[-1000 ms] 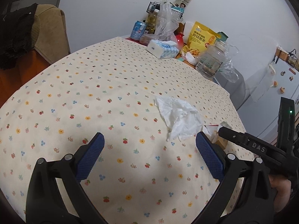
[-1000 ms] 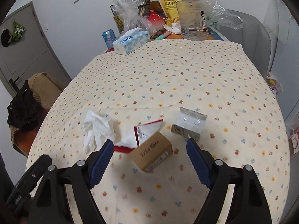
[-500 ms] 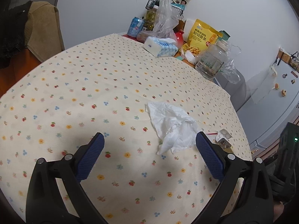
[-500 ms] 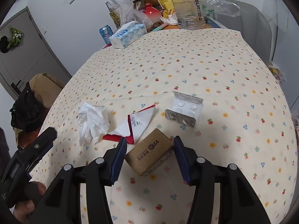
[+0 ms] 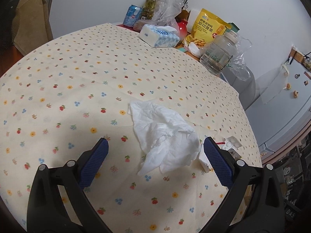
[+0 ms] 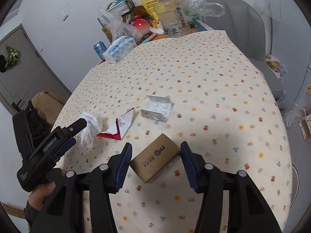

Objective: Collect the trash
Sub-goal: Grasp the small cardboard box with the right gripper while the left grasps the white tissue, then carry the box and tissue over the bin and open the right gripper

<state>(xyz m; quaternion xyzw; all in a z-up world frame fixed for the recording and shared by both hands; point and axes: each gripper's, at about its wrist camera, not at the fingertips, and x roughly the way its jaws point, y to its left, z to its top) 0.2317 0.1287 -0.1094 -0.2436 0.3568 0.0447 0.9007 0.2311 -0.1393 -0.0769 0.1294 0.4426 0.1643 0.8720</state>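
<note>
A crumpled white tissue (image 5: 165,136) lies on the flowered tablecloth (image 5: 77,89), between and just ahead of my open left gripper (image 5: 155,155); it also shows in the right wrist view (image 6: 90,129). My right gripper (image 6: 155,161) has its jaws on either side of a small brown cardboard box (image 6: 155,163); the jaws stand close to the box with small gaps visible. A red and white torn wrapper (image 6: 120,128) and an empty white blister pack (image 6: 157,110) lie beyond the box.
At the table's far end stand a tissue box (image 5: 159,36), a blue can (image 5: 132,18), a plastic bag (image 5: 165,9), a yellow snack bag (image 5: 208,29) and a clear water jug (image 5: 219,56). A grey chair (image 6: 252,38) stands at the right. The table edge is near the blister pack (image 5: 232,144).
My left gripper moved forward to the tissue, still open. My right gripper closed in around the brown box and moved slightly nearer.
</note>
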